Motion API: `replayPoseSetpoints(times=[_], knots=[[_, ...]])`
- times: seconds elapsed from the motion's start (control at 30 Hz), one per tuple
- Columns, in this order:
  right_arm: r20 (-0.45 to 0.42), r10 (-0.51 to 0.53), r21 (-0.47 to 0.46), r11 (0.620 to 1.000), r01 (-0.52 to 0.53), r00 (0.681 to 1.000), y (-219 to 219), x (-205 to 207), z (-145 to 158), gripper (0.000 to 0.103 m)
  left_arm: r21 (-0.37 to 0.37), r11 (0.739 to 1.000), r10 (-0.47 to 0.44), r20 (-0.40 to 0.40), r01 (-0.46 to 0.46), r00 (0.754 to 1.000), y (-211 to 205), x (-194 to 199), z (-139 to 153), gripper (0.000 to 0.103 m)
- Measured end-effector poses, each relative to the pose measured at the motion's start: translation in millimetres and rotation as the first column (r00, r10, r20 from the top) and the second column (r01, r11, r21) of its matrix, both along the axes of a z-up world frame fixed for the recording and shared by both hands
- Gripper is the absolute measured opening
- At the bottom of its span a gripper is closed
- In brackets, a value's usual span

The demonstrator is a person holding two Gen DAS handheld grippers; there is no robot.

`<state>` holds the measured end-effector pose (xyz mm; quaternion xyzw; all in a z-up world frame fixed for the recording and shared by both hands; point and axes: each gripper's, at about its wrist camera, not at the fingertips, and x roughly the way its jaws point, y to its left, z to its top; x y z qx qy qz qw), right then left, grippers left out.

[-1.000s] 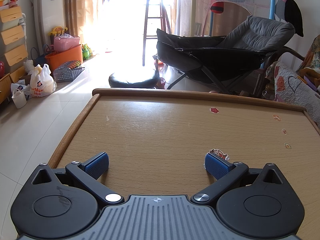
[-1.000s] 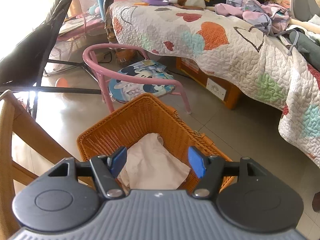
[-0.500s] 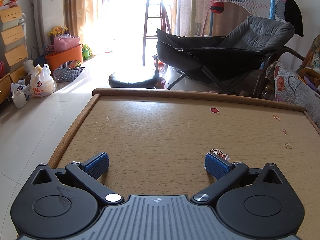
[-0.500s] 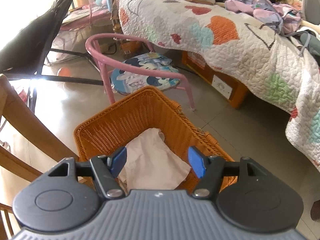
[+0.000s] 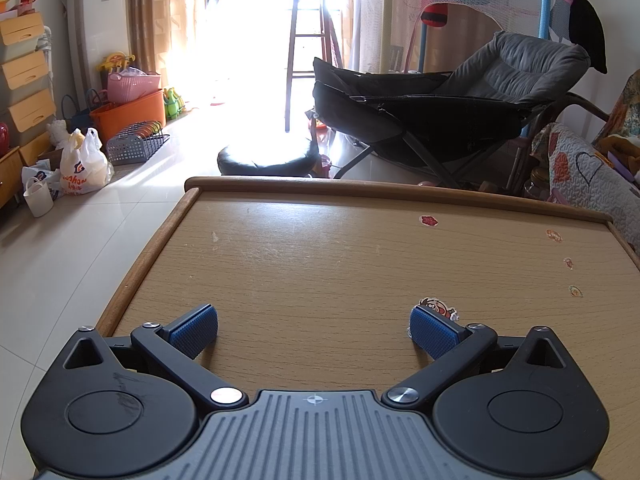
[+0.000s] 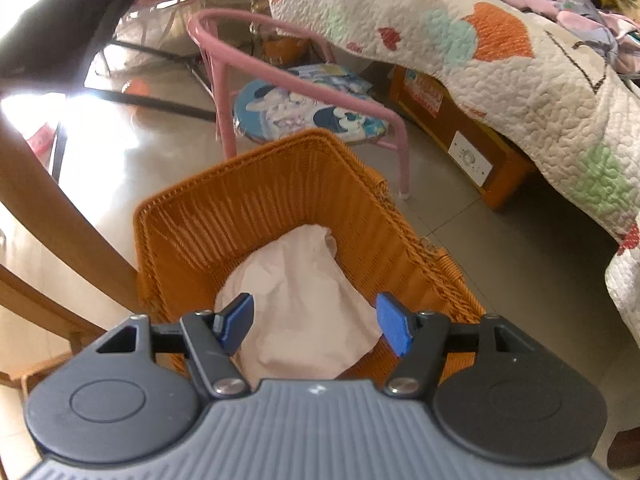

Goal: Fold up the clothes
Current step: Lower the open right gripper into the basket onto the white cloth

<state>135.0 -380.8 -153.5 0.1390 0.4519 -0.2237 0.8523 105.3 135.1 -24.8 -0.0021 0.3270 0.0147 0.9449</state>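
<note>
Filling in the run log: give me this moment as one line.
phase: reach for garment | left gripper: open over table | right gripper: open above pale cloth in wicker basket | nothing grasped

Light: daylight floods in from the window [image 5: 308, 20] straight ahead of the left gripper, blown out to white.
Glare: sheen on the floor [image 5: 80, 240] left of it.
Shadows: soft, short under its pads [image 5: 195, 330].
Right view: slightly motion-blurred, the chair [image 6: 304, 104] ahead smeared.
Edges: fisheye bending, dark corners.
</note>
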Motion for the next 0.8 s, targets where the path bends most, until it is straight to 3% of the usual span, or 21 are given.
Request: replayPoseSetpoints(times=[0.53, 0.8], knots=[[-0.098, 0.061, -0.020, 0.998, -0.063, 0.993, -11, 34, -80, 0.067, 0.000, 1.000, 0.000, 0.000, 0.000, 1.000, 0, 0, 0, 0.103], [-0.126, 0.072, 0.024, 0.997, -0.069, 0.989, -18, 57, -124, 0.067, 0.000, 1.000, 0.000, 0.000, 0.000, 1.000, 0, 1, 0, 0.103]])
